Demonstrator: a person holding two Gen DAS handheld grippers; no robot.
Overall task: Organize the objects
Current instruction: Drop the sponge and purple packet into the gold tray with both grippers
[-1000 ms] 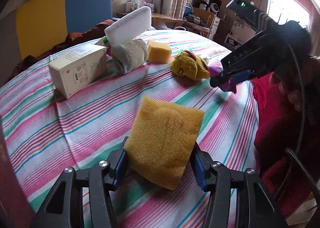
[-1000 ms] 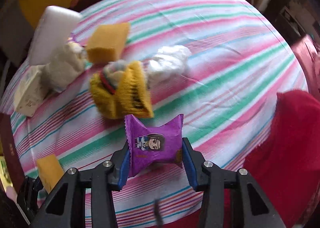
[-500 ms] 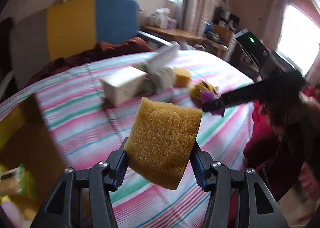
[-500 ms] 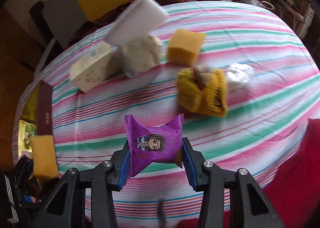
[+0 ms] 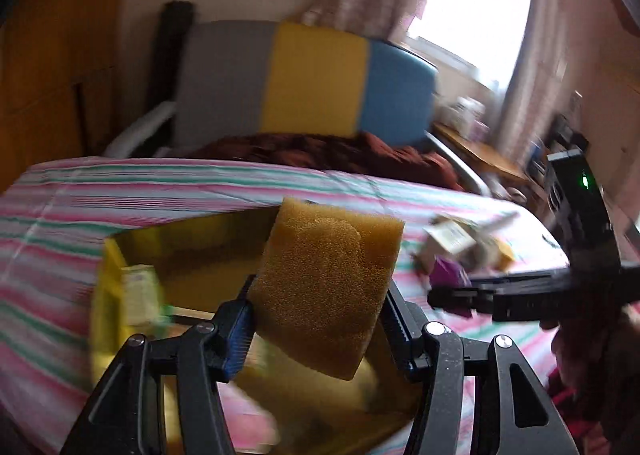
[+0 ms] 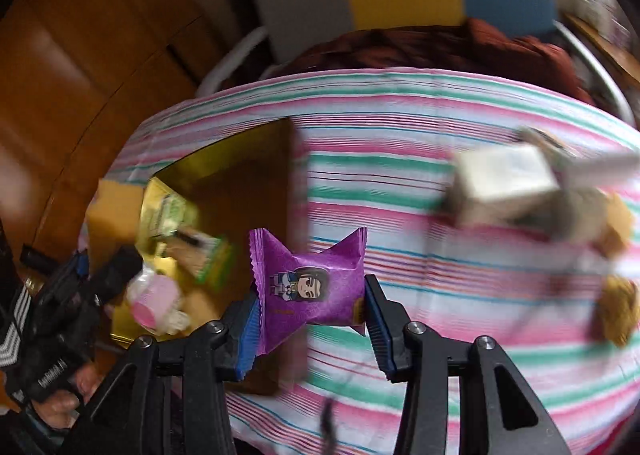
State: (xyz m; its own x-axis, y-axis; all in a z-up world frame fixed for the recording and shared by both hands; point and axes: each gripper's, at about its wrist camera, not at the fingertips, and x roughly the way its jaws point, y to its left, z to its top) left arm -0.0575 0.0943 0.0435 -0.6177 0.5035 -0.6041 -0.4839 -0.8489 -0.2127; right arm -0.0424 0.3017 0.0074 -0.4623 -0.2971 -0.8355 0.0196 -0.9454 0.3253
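1. The left gripper (image 5: 318,319) clamps a porous, coarse-celled yellow sponge (image 5: 326,291) block, tilted, above a glossy gold box (image 5: 116,255).
2. The right gripper (image 6: 310,319) pinches a crinkled purple snack packet (image 6: 310,287) with serrated ends and a cartoon figure, beside that box.
3. A striped cloth (image 6: 400,183) covers the table.

gold box (image 6: 224,175) open-topped, packets (image 6: 172,215) inside
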